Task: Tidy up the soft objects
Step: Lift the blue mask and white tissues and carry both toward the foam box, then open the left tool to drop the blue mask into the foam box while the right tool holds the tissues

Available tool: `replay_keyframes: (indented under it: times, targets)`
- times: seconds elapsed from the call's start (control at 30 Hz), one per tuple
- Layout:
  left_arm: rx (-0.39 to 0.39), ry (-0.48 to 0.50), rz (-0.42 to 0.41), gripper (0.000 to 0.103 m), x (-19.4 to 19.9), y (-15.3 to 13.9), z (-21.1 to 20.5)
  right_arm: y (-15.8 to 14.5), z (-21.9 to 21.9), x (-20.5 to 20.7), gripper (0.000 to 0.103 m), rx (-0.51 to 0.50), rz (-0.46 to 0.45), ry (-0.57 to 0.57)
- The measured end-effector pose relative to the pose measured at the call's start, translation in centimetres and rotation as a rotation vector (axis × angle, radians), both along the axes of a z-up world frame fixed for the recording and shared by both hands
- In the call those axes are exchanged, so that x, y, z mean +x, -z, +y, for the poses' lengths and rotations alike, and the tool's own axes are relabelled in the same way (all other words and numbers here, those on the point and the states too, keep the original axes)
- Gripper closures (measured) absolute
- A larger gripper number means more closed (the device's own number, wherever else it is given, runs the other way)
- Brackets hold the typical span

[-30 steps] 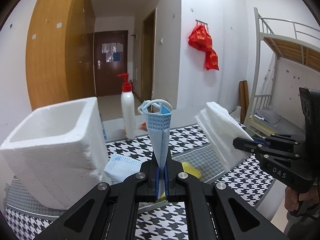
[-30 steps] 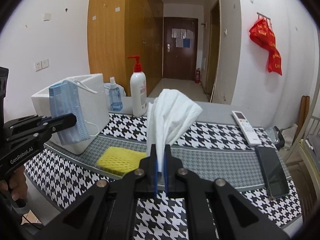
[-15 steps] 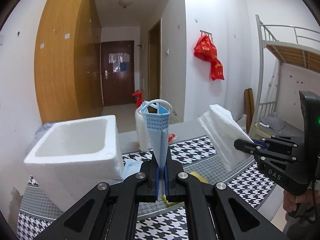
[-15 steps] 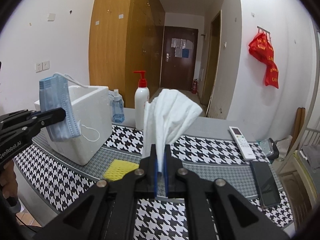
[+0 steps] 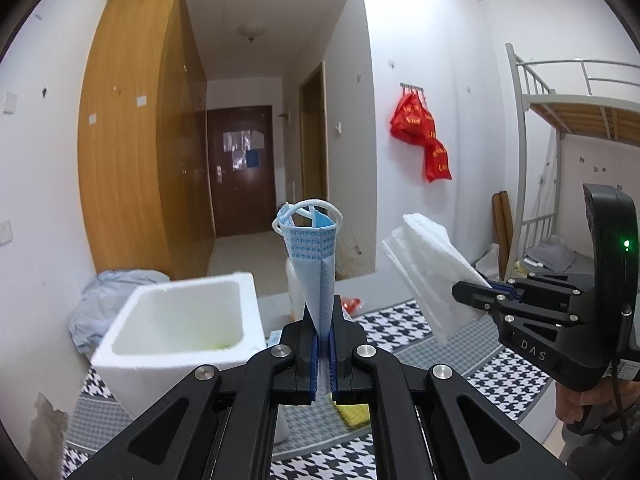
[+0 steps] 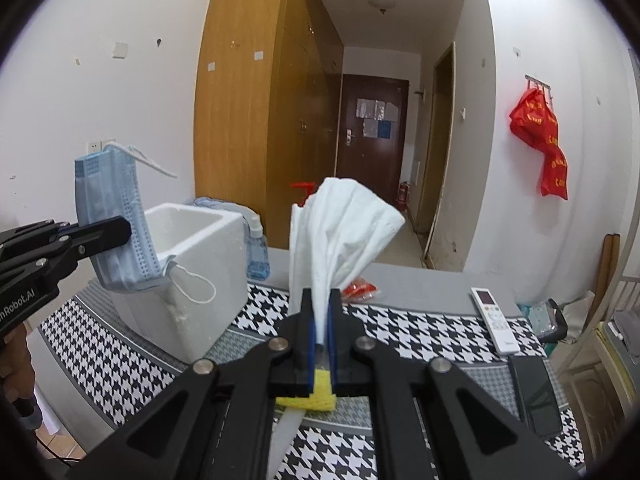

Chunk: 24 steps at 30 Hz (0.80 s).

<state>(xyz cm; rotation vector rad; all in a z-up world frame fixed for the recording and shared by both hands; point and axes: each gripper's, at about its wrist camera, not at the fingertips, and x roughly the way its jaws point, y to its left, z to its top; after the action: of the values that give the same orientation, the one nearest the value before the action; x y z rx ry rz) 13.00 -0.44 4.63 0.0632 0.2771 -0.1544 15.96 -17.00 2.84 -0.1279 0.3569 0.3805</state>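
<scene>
My left gripper [image 5: 323,316] is shut on a folded blue face mask [image 5: 314,256] that stands up between its pads. From the right wrist view the same mask [image 6: 112,232] hangs beside the white foam box [image 6: 196,264], with the left gripper [image 6: 120,228] clamped across it. My right gripper [image 6: 321,312] is shut on a white cloth [image 6: 340,224] that fans out above it; in the left wrist view this cloth [image 5: 428,264] sits at the right gripper's tip [image 5: 464,290]. The foam box [image 5: 180,324] lies low at the left, open at the top. A yellow sponge [image 6: 310,394] lies on the table below.
The table carries a houndstooth mat [image 6: 420,332], a blue sanitizer bottle [image 6: 256,252], a red packet [image 6: 360,288], a white remote [image 6: 494,320] and a dark phone [image 6: 536,392]. A pump bottle [image 5: 294,284] stands behind the mask. A bunk bed [image 5: 572,120] is at the right.
Both grippers have risen with their loads still clamped. The foam box and table have dropped lower in both views, and the box's inside now shows.
</scene>
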Motion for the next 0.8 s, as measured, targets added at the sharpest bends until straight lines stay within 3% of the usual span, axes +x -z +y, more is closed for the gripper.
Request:
replay_keyframes:
  times: [0.3, 0.8]
  targets:
    - [0.017, -0.043, -0.047, 0.099, -0.4, -2.0, 0.3, -1.7, 0.7, -0.3, 0.096, 0.026, -0.04, -0.044]
    - [0.024, -0.153, -0.059, 0.099, -0.3, -2.6, 2.5, -2.3, 3.2, 0.6, 0.096, 0.026, -0.051, -0.129]
